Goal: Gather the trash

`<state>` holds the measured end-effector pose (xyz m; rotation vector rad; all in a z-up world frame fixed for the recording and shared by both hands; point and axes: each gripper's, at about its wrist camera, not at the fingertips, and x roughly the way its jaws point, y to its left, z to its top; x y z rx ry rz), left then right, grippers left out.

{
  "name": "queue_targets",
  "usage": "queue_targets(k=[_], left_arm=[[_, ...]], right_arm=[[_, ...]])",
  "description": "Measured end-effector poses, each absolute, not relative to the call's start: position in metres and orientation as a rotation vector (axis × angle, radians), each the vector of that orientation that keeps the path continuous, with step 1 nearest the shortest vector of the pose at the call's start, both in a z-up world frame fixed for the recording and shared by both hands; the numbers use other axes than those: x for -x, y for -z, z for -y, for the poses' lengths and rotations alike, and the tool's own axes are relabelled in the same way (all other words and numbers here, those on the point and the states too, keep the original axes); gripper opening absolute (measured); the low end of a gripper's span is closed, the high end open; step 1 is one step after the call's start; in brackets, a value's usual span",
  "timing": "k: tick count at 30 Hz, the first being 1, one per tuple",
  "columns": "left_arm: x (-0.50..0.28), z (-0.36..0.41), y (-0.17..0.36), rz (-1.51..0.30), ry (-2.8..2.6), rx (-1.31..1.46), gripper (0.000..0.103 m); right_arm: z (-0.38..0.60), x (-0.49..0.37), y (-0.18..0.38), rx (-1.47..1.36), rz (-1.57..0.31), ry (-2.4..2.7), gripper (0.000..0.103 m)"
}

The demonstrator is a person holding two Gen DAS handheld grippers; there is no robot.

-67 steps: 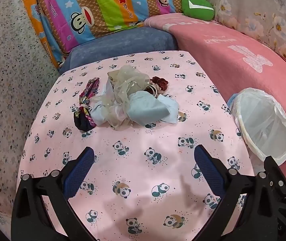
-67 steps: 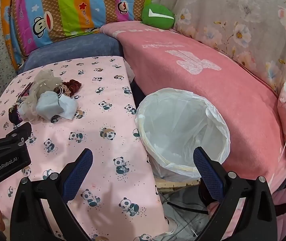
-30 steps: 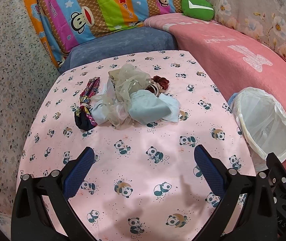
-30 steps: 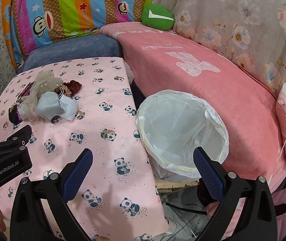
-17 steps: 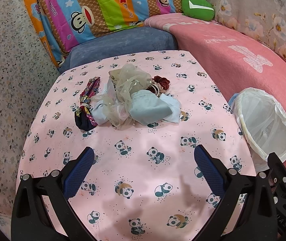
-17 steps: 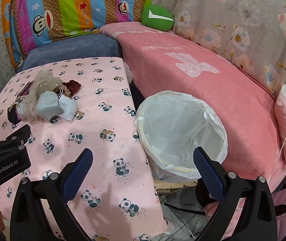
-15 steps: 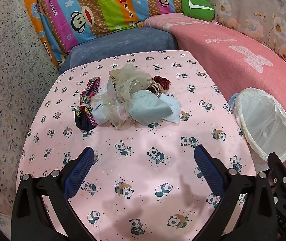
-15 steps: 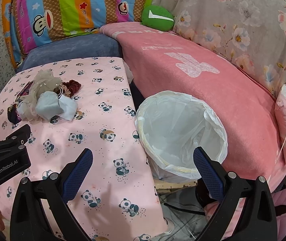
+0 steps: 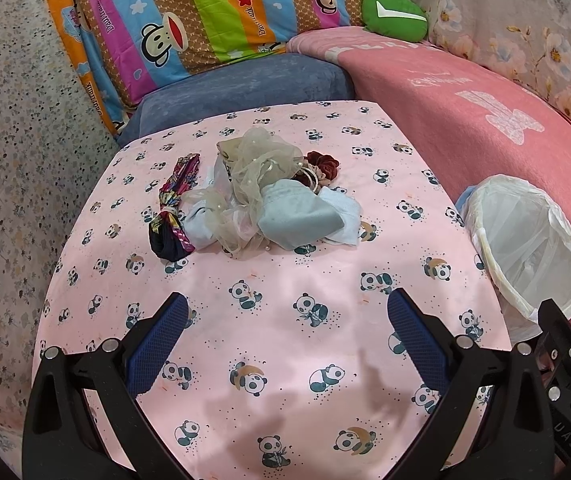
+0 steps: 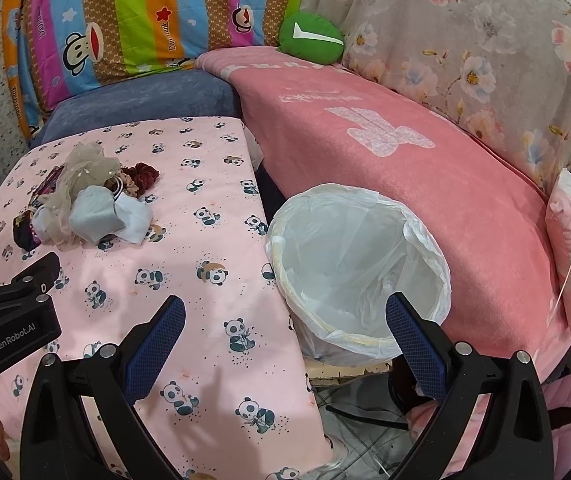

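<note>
A heap of trash lies on the pink panda-print table (image 9: 285, 340): pale blue face masks (image 9: 297, 218) (image 10: 95, 212), a beige mesh scrunchie (image 9: 257, 164) (image 10: 85, 168), a dark red scrunchie (image 9: 323, 162) (image 10: 141, 174) and a dark patterned cloth strip (image 9: 173, 208). A white-lined bin (image 9: 525, 248) (image 10: 357, 272) stands beside the table's right edge. My left gripper (image 9: 285, 332) hovers open over the table, short of the heap. My right gripper (image 10: 285, 332) is open above the table edge and the bin's near rim, holding nothing.
A sofa with a pink blanket (image 10: 405, 140) runs behind the bin, with a blue cushion (image 9: 245, 80), a striped monkey pillow (image 9: 189, 20) and a green cushion (image 10: 311, 38). Cables lie on the tiled floor (image 10: 357, 412) below the bin. The left gripper's body (image 10: 9, 320) shows at the right view's left edge.
Both views have drifted only slightly; the bin sits a touch lower in the right wrist view. Both grippers stay open and the trash has not moved.
</note>
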<state>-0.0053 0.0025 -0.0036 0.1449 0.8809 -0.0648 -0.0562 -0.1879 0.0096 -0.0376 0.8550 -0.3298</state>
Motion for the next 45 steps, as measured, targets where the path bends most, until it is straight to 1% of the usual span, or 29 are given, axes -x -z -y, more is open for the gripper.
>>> queue_targets(k=[32, 45], left_arm=[[0.0, -0.008, 0.005, -0.885, 0.078, -0.141, 0.095], [-0.015, -0.031, 0.01, -0.882, 0.092, -0.105, 0.096]], right_arm=[[0.183, 0.056, -0.007, 0.05, -0.863, 0.347, 0.096], [0.173, 0.046, -0.01, 0.035, -0.836, 0.357, 0.096]])
